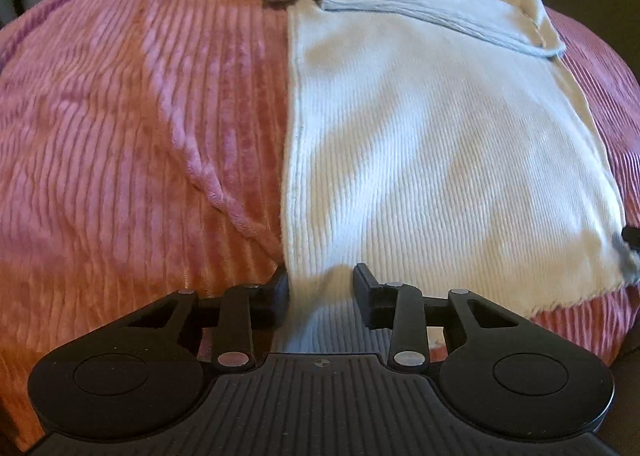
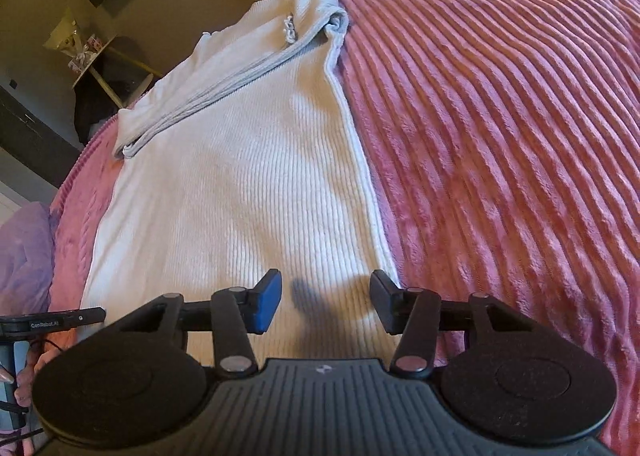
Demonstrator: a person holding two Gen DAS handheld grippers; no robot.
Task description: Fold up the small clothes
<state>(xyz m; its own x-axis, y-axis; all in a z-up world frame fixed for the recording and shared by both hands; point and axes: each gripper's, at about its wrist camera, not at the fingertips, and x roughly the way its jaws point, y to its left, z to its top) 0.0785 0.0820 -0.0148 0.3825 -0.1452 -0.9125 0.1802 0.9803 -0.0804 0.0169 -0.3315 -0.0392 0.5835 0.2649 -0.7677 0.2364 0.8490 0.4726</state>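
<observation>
White top (image 1: 432, 136) lying flat on a pink blanket (image 1: 120, 116), one sleeve folded across its far end

Left gripper (image 1: 320, 296) has its jaws partly spread around the top's near left corner; right gripper (image 2: 326, 302) has its jaws spread over the near right edge, pinching nothing

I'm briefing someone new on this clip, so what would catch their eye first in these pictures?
First, the white ribbed garment, lying flat with a sleeve folded across its far end. Around it spreads the pink ribbed blanket, bright on all sides. Then the black tongs at the near hem: the left tongs straddle one corner with cloth between the jaws, and the right tongs stand open over the other corner.
</observation>
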